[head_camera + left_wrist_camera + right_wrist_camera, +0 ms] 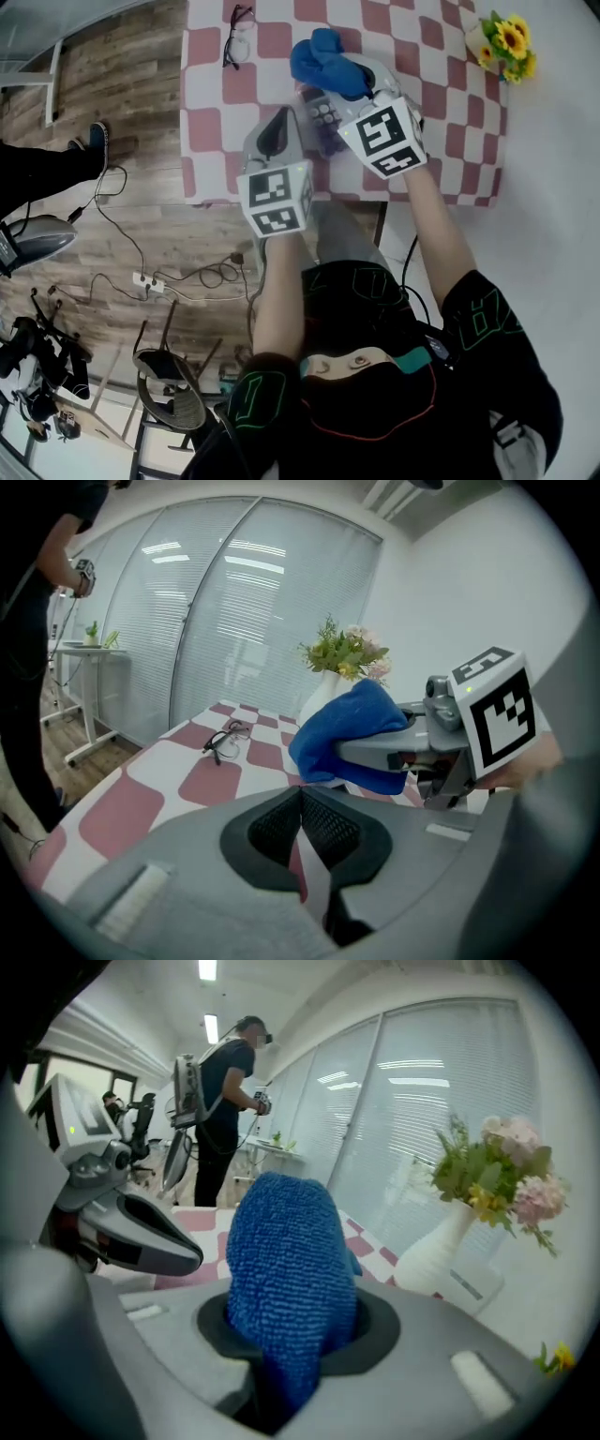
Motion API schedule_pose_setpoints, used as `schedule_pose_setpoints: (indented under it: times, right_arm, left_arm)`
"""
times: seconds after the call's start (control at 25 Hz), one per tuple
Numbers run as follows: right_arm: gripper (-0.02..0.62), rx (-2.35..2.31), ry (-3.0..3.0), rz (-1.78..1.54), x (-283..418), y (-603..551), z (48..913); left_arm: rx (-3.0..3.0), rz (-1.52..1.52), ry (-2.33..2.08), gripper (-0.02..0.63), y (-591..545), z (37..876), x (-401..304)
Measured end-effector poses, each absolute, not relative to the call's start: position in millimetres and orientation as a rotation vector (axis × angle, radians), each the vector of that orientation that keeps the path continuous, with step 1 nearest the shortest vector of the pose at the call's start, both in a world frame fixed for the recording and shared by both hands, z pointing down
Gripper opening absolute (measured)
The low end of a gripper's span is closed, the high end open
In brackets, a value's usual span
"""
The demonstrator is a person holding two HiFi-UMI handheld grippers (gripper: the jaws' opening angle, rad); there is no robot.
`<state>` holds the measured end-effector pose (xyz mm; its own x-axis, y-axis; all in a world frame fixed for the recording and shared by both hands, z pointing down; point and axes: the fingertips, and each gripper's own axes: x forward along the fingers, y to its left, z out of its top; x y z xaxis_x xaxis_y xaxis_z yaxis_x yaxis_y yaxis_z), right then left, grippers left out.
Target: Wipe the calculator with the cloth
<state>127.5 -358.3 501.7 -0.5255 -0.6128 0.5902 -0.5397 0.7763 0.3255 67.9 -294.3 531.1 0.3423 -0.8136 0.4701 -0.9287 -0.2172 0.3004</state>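
1. One table under a red-and-white checked tablecloth [211, 141]. Both bare forearms reach out over its near edge, side by side.
2. Two grippers. The left gripper [284, 117] sits just left of the flat grey calculator [322, 117], with its jaws pressed together and nothing in them. The right gripper [364, 86] is a bit further out, tongs clamped on the fuzzy blue cloth [326, 59].
3. One cloth, bunched up and poking out past the right jaws, over the calculator's far end.
4. One calculator, lying on the table between the grippers.
5. One white vase of yellow flowers [502, 42] is at the far right.
6. One pair of black-framed glasses [238, 33] is at the far left.
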Motion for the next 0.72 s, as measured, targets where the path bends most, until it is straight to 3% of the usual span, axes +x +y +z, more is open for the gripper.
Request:
schedule_pose_setpoints:
  times: [0.72]
  right_arm:
    - [0.124, 0.376, -2.199, -0.413, 131.0, -295.1, 552.4]
  left_arm:
    - [1.913, 0.222, -1.678, 0.011, -281.5, 542.0, 59.2]
